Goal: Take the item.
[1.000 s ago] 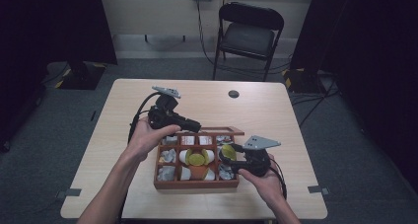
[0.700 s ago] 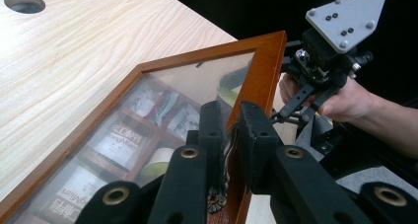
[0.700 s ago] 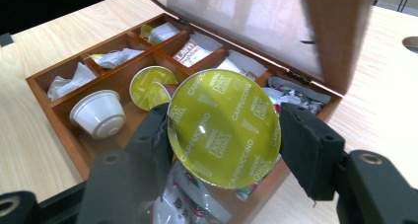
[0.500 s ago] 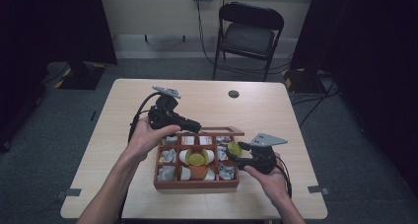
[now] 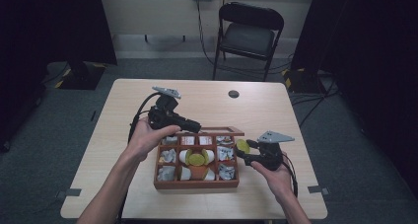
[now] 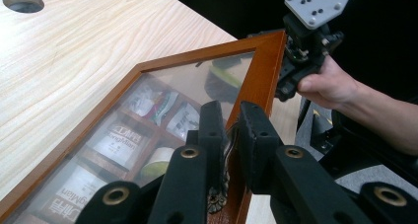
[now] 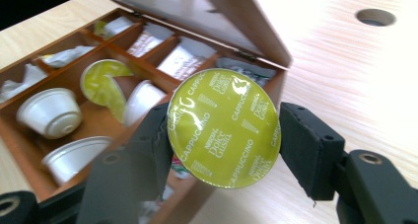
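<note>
left gripper (image 6: 230,135) clenched on box lid (image 6: 261,71), frame centre | right gripper (image 7: 222,135) grasping capsule (image 7: 224,128), right of wooden box (image 5: 197,183)

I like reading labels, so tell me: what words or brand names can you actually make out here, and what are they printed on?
"CAPPUCCINO", repeated: green foil lid of the coffee capsule gripped in the right tool.
"NESCAFÉ Dolce Gusto", repeated: same lid.
Tea sachets under the glass lid of the wooden box, held up by the left tool: print too blurred to read.
Sachets at the back of the box: unreadable.
</note>
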### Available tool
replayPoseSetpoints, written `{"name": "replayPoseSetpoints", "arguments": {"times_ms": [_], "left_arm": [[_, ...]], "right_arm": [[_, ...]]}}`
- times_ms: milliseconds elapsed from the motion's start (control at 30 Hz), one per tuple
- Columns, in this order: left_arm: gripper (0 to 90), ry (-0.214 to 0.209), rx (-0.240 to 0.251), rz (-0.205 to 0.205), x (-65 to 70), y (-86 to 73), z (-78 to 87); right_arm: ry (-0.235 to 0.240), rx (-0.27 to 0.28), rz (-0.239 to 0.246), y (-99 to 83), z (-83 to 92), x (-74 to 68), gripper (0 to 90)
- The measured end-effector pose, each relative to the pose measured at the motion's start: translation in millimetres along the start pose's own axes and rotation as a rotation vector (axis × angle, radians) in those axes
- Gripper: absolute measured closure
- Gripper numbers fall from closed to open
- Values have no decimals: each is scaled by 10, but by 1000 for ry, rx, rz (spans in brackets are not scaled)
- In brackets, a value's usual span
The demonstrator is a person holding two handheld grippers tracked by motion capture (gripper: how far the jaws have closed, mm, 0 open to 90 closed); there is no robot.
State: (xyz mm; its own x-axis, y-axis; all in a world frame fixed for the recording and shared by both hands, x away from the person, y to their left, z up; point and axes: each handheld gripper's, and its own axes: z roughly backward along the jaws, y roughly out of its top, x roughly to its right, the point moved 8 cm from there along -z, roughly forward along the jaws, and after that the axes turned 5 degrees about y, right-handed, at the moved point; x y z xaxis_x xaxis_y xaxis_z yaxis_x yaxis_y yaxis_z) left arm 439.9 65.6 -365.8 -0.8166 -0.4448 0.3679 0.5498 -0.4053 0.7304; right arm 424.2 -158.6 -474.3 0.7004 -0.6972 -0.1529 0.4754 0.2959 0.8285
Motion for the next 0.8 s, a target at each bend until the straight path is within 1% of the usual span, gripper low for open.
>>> {"name": "replayPoseSetpoints", "arguments": {"times_ms": [233, 367, 667, 800], "left_arm": [[808, 0, -3, -2, -3, 1, 1], [808, -1, -2, -5, -4, 3, 0], [809, -4, -6, -3, -3, 0, -1], [809, -2, -3, -3, -1, -1, -1]], "right_arm": [[-57, 3, -41, -39, 26, 262, 400], [-82, 0, -62, -45, -3, 393, 400], [-134, -65, -79, -161, -177, 676, 399], [-155, -105, -85, -267, -270, 778, 399]]}}
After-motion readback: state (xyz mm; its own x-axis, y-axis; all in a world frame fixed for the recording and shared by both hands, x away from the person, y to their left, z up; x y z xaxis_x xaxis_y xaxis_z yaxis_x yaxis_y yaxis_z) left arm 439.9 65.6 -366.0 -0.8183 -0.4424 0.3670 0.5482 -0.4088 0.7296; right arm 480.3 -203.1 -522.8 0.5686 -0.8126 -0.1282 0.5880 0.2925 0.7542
